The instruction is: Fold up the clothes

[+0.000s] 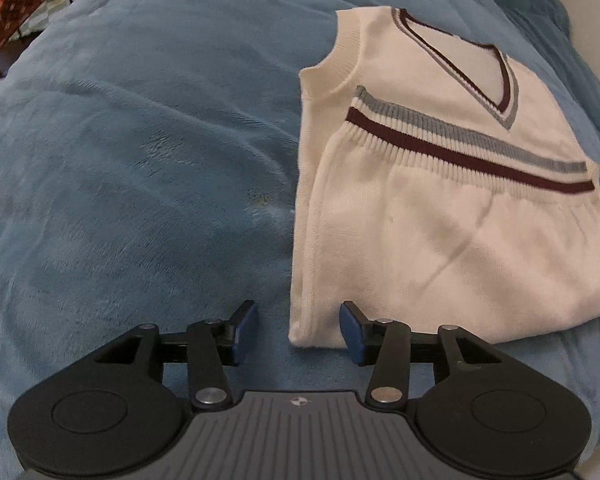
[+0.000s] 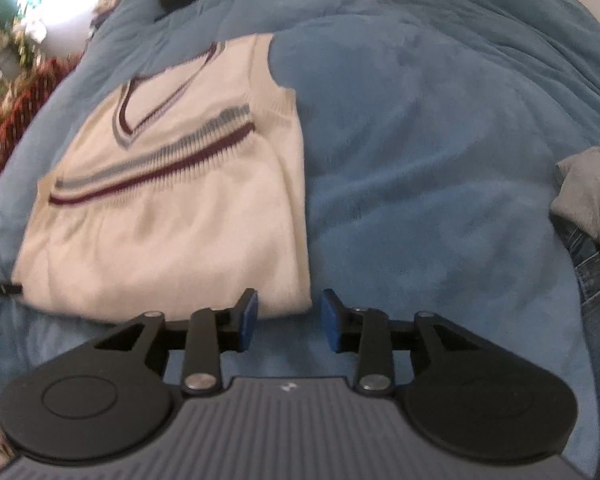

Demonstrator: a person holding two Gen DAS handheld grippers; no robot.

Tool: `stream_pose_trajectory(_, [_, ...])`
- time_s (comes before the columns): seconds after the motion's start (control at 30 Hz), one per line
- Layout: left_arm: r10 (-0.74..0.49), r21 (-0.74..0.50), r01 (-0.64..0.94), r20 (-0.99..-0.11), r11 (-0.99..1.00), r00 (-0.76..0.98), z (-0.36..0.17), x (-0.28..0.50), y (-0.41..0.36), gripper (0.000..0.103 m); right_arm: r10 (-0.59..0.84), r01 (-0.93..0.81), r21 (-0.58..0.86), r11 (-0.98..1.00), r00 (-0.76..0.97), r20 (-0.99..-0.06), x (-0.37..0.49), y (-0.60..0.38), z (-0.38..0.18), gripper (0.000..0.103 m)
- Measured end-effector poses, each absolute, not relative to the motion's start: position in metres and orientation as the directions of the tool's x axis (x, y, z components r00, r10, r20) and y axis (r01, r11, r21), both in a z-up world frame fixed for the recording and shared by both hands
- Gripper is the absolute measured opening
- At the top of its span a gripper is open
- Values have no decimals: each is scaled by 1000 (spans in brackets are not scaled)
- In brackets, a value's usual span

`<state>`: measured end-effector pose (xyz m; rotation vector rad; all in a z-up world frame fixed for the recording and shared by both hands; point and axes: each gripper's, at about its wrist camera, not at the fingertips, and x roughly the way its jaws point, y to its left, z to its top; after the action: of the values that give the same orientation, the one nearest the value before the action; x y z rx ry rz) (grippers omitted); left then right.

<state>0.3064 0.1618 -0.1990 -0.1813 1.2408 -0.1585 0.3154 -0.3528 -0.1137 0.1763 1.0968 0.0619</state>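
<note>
1. Vest, cream knit with maroon and grey-blue stripes, lies on the blue blanket of a bed, its hem folded up over the chest below the V-neck.
2. Left gripper hovers at the vest's near corner, jaws partly open and holding nothing; that corner sits in the gap.
3. Right gripper is at the vest's other near corner, jaws likewise partly open and empty.
4. Risk: pinching only the top layer, or plush blanket along with it, would probably drag the fold askew.
5. Grey garment waits well apart from the vest.
</note>
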Motion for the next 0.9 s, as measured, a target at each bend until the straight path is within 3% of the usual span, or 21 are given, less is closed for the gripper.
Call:
stream_pose_trajectory(0.17, [-216,-205,67,-925,976,314,-203,305,155,46,165,35,204,978,462,-871,308,-352,-109,52])
stream_pose_trajectory(0.53, [-227,-223,48,-926,974,302,-209,306,154,45,167,54,216,975,462,-871,326,-356,-127,53])
stream_pose_trajectory(0.63, [-257,-254,51,-918,966,303,-208,305,154,28,180,40,223,974,462,-869,323,-357,-128,53])
stream_pose_trajectory(0.77, [-259,-252,63,-915,966,308,-208,302,151,25,181,37,223,974,464,-867,318,-358,-126,52])
stream_pose_trajectory(0.9, [-240,-245,29,-908,969,344,-195,298,153,14,178,29,217,976,466,-867,315,-357,-124,52])
